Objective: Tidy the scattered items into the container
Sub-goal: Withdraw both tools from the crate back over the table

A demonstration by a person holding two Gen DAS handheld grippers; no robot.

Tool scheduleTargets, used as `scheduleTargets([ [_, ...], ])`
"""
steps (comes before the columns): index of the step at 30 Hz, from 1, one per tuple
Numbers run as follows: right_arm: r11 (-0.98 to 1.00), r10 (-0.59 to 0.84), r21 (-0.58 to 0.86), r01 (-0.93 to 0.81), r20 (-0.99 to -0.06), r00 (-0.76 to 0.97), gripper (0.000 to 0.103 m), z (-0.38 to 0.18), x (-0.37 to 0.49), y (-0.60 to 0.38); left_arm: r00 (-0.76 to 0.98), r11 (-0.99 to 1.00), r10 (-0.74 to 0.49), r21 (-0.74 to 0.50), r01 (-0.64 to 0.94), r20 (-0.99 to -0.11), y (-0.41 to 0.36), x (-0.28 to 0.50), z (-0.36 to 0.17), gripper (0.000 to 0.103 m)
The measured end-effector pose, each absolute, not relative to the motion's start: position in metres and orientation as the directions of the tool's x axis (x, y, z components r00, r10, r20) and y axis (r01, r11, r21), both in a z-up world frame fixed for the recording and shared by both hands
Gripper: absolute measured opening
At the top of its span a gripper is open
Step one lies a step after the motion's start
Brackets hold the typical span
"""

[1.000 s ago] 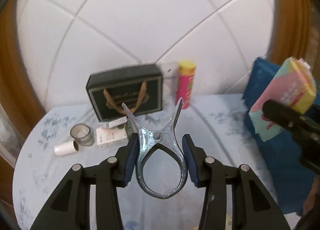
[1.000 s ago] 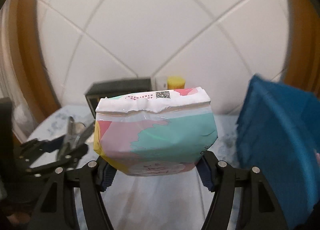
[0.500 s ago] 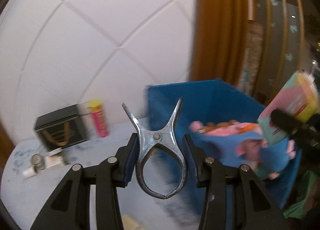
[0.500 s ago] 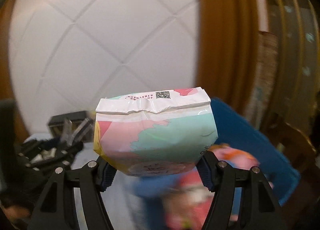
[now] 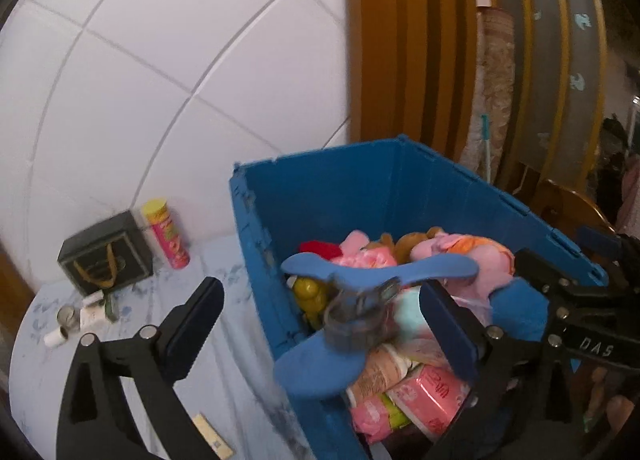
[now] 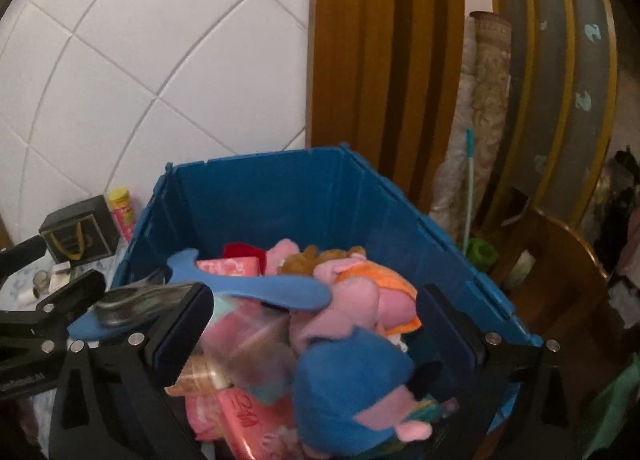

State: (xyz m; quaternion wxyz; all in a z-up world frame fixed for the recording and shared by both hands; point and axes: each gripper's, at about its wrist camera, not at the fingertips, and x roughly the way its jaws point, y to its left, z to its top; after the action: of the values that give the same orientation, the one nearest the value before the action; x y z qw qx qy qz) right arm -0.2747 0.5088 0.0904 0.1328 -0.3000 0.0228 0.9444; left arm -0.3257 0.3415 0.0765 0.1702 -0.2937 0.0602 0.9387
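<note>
Left gripper (image 5: 326, 324): jaws spread wide, just been opening, nothing pressed between the pads; blurred metal clamp (image 5: 356, 312) loose between them, over the blue container (image 5: 340, 196). Right gripper (image 6: 316, 336): likewise wide, just been opening, pads clear of the blurred pastel packet (image 6: 244, 336) lying between them on the heap.

Container rim near on every side: left wall just beside the left gripper's inner finger, far wall tall behind. Bin piled high with a blue plush (image 6: 344, 392), pink plush (image 6: 352, 300), pink packets (image 5: 428, 388); little free depth inside.

Open tablecloth (image 5: 224, 360) to the left of the bin. Farther back by the tiled wall: dark gift box (image 5: 106, 260), yellow-capped pink can (image 5: 168, 234), small white roll (image 5: 56, 338) and a glass (image 5: 66, 316), still out.

Left view only: a flat card (image 5: 212, 436) on the cloth. Right view only: wooden chair (image 6: 560, 260) and a green object (image 6: 482, 254) just beyond the bin's right edge.
</note>
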Motion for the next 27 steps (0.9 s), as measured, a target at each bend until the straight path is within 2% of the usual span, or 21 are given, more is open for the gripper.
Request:
scheduleTargets([
  [8, -0.984, 0.148, 0.002, -0.179, -0.554, -0.82, 0.103, 0.078, -0.241, 0.484, -0.79, -0.972, 0.176, 0.025, -0.235, -0.587, 0.274, -0.282, 0.061, 0.1],
  [18, -0.999, 0.023, 0.016, -0.037, -0.533, -0.846, 0.103, 0.063, -0.152, 0.366, -0.793, -0.994, 0.079, 0.013, -0.109, -0.604, 0.16, -0.167, 0.032, 0.1],
  [27, -0.999, 0.035, -0.048, -0.011, -0.52, -0.854, 0.103, 0.039, -0.049, 0.28, -0.764, -0.998, 0.035, 0.013, -0.056, -0.644, 0.095, -0.067, -0.004, 0.1],
])
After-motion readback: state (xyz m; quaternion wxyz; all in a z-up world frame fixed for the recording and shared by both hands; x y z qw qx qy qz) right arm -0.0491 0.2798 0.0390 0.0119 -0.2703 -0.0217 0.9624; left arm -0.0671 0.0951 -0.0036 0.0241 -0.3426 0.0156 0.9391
